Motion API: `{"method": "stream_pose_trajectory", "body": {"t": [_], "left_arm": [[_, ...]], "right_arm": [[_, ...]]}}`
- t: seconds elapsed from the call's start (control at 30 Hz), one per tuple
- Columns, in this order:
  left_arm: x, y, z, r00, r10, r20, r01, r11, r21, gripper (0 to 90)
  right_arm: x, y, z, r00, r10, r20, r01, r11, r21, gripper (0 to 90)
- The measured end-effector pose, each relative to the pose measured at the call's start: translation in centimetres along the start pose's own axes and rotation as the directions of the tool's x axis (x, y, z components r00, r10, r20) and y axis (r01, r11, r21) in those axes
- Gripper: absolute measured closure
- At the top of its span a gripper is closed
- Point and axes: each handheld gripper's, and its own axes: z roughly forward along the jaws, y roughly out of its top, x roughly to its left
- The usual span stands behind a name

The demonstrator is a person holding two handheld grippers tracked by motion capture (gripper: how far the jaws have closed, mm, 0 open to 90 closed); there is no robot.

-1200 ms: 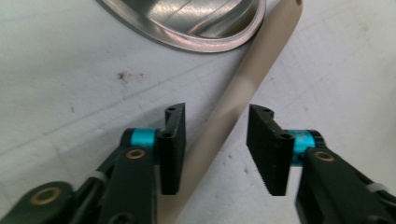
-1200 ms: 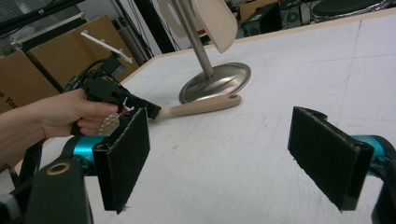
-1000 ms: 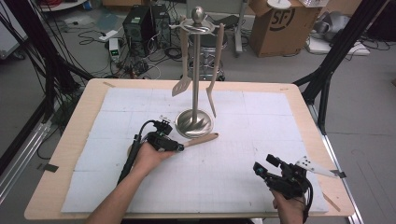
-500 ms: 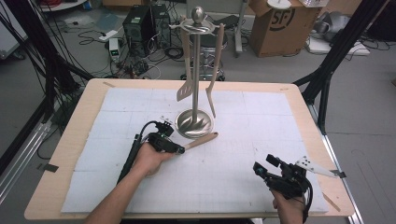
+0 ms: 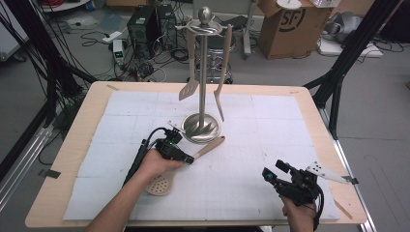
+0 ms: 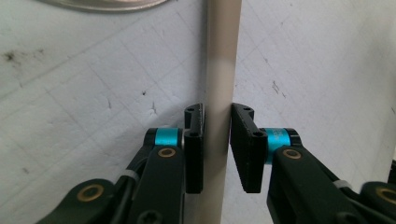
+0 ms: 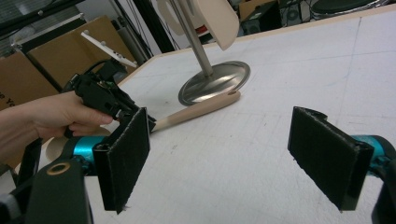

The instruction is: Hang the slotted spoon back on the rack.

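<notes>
Since the earlier frames neither hand has shifted; what changed is the left hand-held gripper (image 5: 186,158), whose jaws have just been closing around the handle of the beige perforated wooden spoon (image 5: 162,183) lying flat on the white gridded desk mat (image 5: 241,164). In the left gripper view one pad touches the handle (image 6: 219,93) while the other sits just beside it with a thin gap, so the grip looks nearly made but not yet firm. The spoon lies at about 7 o'clock from the round base of the silver utensil stand (image 5: 201,128), its handle tip near that base. The right hand-held gripper (image 5: 278,176) rests at 4 o'clock on the desk, jaws wide apart and empty. The likely risks: lifting before both pads press would let the smooth handle slip or pivot, and swinging the tip upward could knock the stand's base or the hanging spatulas (image 5: 189,89).
</notes>
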Motion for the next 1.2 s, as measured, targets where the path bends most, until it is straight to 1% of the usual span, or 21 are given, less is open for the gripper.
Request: {"method": "stream_pose_trajectory", "body": {"t": [0.03, 0.1, 0.13, 0.23, 0.3, 0.33, 0.37, 0.47, 0.5, 0.53, 0.63, 0.7, 0.73, 0.8, 0.83, 0.9, 1.0, 1.03, 1.1, 1.17, 1.2], "left_arm": [[0.0, 0.1, 0.0, 1.0000, 0.002, 0.001, -0.002, 1.0000, 0.006, 74.1], [0.0, 0.2, 0.0, 0.9998, 0.010, 0.015, -0.010, 0.9998, 0.019, 69.3], [-0.2, 0.3, 0.1, 0.9999, 0.013, 0.006, -0.013, 0.9996, 0.025, 68.7], [-0.6, 0.6, 0.2, 0.9985, 0.052, -0.020, -0.051, 0.9975, 0.050, 68.4], [-1.2, 0.6, 0.3, 0.9942, 0.090, -0.059, -0.086, 0.9945, 0.060, 68.7], [-1.4, 0.6, 0.4, 0.9903, 0.111, -0.084, -0.106, 0.9925, 0.061, 70.5], [-1.6, 0.6, 0.4, 0.9854, 0.133, -0.106, -0.127, 0.9897, 0.066, 74.9], [-1.9, 0.5, 0.5, 0.9781, 0.168, -0.123, -0.160, 0.9847, 0.069, 76.8], [-1.9, 0.5, 0.4, 0.9798, 0.158, -0.123, -0.150, 0.9861, 0.070, 77.4], [-1.6, 0.6, 0.3, 0.9848, 0.132, -0.113, -0.126, 0.9901, 0.062, 78.0], [-1.1, 0.6, -0.1, 0.9927, 0.102, -0.065, -0.099, 0.9940, 0.047, 78.2], [-0.8, 0.6, -0.6, 0.9953, 0.090, -0.035, -0.090, 0.9956, 0.028, 78.3], [-0.8, 0.6, -0.9, 0.9973, 0.073, -0.004, -0.073, 0.9973, 0.004, 78.3], [-0.7, 0.5, -1.4, 0.9973, 0.053, 0.051, -0.052, 0.9985, -0.020, 78.3], [-0.6, 0.4, -1.5, 0.9960, 0.047, 0.077, -0.045, 0.9986, -0.029, 78.3], [-0.4, 0.2, -1.8, 0.9934, 0.031, 0.110, -0.025, 0.9984, -0.051, 78.3], [0.1, -0.3, -2.3, 0.9852, -0.001, 0.171, 0.017, 0.9958, -0.090, 78.3], [0.3, -0.5, -2.6, 0.9830, -0.002, 0.183, 0.021, 0.9946, -0.102, 78.3], [0.7, -0.8, -3.2, 0.9812, -0.014, 0.192, 0.040, 0.9905, -0.132, 78.3], [1.3, -1.3, -4.1, 0.9723, -0.028, 0.232, 0.069, 0.9824, -0.173, 78.2], [1.4, -1.4, -4.6, 0.9695, -0.036, 0.242, 0.084, 0.9777, -0.193, 78.2]], "right_arm": [[0.0, 0.0, 0.0, 1.0000, -0.002, 0.000, 0.002, 1.000, -0.003, 19.8], [0.0, 0.0, 0.0, 1.0000, 0.010, -0.003, -0.010, 1.000, -0.001, 19.8], [-0.1, 0.0, 0.0, 0.9999, 0.009, -0.004, -0.009, 1.000, -0.002, 19.8], [-0.1, 0.1, -0.1, 1.0000, 0.008, -0.001, -0.008, 1.000, -0.006, 19.8], [-0.1, 0.1, 0.0, 1.0000, 0.004, -0.001, -0.004, 1.000, -0.007, 19.8], [-0.1, 0.1, 0.0, 1.0000, 0.004, -0.002, -0.004, 1.000, -0.006, 19.8], [0.0, 0.1, 0.0, 0.9999, 0.012, -0.003, -0.012, 1.000, -0.001, 19.8], [-0.1, 0.0, 0.1, 1.0000, 0.005, 0.000, -0.005, 1.000, -0.003, 19.8], [-0.1, 0.0, 0.1, 1.0000, 0.005, 0.000, -0.005, 1.000, -0.004, 19.8], [-0.1, 0.0, 0.1, 1.0000, 0.005, 0.001, -0.005, 1.000, -0.004, 19.8], [-0.2, 0.1, -0.1, 0.9999, 0.012, 0.002, -0.012, 1.000, -0.008, 19.8], [-0.3, 0.0, -0.2, 0.9999, 0.014, 0.003, -0.014, 1.000, -0.011, 19.8], [-0.4, 0.0, -0.2, 0.9998, 0.018, 0.005, -0.018, 1.000, -0.011, 19.8], [-0.4, 0.0, -0.2, 0.9997, 0.023, 0.004, -0.023, 1.000, -0.008, 19.8], [-0.4, 0.0, -0.2, 0.9999, 0.015, 0.005, -0.015, 1.000, -0.012, 19.8], [-0.3, 0.1, -0.3, 0.9999, 0.013, 0.003, -0.013, 1.000, -0.013, 19.8], [-0.3, 0.1, -0.5, 0.9999, 0.012, 0.005, -0.012, 1.000, -0.018, 19.8], [-0.3, 0.1, -0.5, 0.9999, 0.013, 0.005, -0.013, 1.000, -0.019, 19.8], [-0.3, 0.1, -0.5, 0.9999, 0.014, 0.005, -0.014, 1.000, -0.017, 19.8], [-0.3, 0.1, -0.4, 0.9999, 0.013, 0.004, -0.013, 1.000, -0.017, 19.8], [-0.3, 0.1, -0.4, 0.9999, 0.014, 0.006, -0.014, 1.000, -0.016, 19.8]]}}
